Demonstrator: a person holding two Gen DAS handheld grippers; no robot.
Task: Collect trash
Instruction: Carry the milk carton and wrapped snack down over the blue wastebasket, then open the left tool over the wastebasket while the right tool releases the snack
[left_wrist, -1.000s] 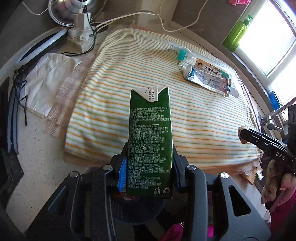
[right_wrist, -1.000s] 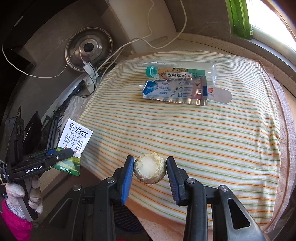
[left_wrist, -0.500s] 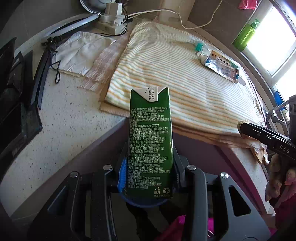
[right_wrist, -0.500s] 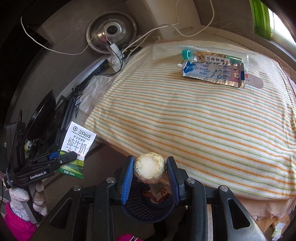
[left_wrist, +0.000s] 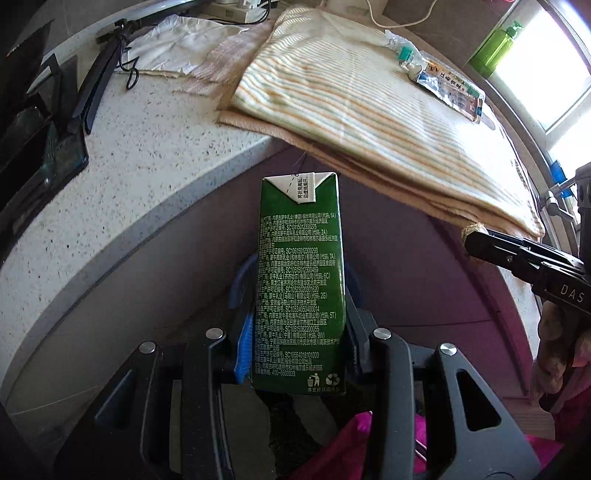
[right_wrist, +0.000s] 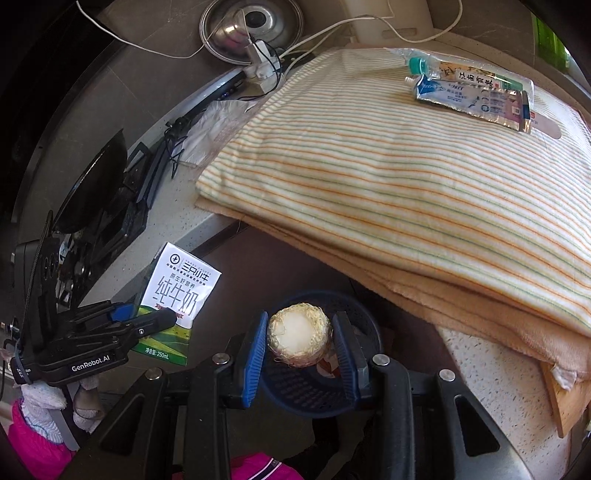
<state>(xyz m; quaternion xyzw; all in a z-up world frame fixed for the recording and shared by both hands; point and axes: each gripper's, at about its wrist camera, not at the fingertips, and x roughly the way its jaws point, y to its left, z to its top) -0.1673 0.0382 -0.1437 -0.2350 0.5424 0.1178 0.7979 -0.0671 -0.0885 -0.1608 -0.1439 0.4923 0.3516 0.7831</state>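
Observation:
My left gripper (left_wrist: 299, 332) is shut on a green milk carton (left_wrist: 301, 266), held upright past the counter's edge. The right wrist view shows the same carton's white front (right_wrist: 181, 291) in the left gripper (right_wrist: 162, 319). My right gripper (right_wrist: 299, 339) is shut on a round fibrous stub with a pale centre (right_wrist: 297, 332), perhaps a corn cob piece. It hangs over a blue mesh basket (right_wrist: 317, 395) on the floor. In the left wrist view the right gripper (left_wrist: 476, 240) enters from the right, and the basket's rim (left_wrist: 236, 280) peeks out beside the carton.
A striped cloth (right_wrist: 406, 177) covers the speckled counter (left_wrist: 147, 177), with two toothpaste tubes (right_wrist: 476, 96) at its far end. Cables and a power strip (right_wrist: 262, 66), a metal lid (right_wrist: 255, 22) and black gear (right_wrist: 96, 206) lie left. A green bottle (left_wrist: 495, 44) stands by the window.
Both grippers have drawn back off the cloth, past the counter's edge, and sunk lower. The blue basket has come into view beneath them. Both grips are unchanged.

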